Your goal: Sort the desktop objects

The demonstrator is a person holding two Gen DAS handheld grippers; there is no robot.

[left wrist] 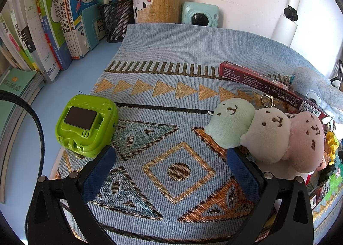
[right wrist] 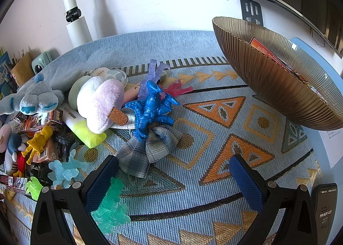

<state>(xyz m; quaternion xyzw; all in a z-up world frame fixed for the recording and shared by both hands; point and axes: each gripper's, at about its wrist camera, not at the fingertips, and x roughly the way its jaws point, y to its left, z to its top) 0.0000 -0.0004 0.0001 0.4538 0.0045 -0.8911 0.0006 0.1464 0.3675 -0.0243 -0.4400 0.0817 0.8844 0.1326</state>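
My left gripper [left wrist: 171, 155] is open above the patterned blue cloth [left wrist: 167, 103], nothing between its fingers. A green plastic gadget [left wrist: 86, 124] lies just left of its left finger. A plush of three joined pastel balls [left wrist: 268, 131] rests against its right finger. My right gripper [right wrist: 173, 167] is open too, over bare cloth [right wrist: 214, 137]. Ahead of it lie a blue toy figure [right wrist: 152, 109] on a plaid bow [right wrist: 148, 148]. A teal translucent figure [right wrist: 111, 208] sits by its left finger. A ribbed amber bowl [right wrist: 276, 86] stands at the right.
Books [left wrist: 49, 26], a mesh pen holder [left wrist: 115, 19], a cork pen pot [left wrist: 156, 2] and a mint camera [left wrist: 200, 14] line the back left. A red box [left wrist: 265, 86], grey plush [right wrist: 32, 99], highlighter [right wrist: 85, 131] and several small figures crowd the pile. A phone [right wrist: 324, 212] lies bottom right.
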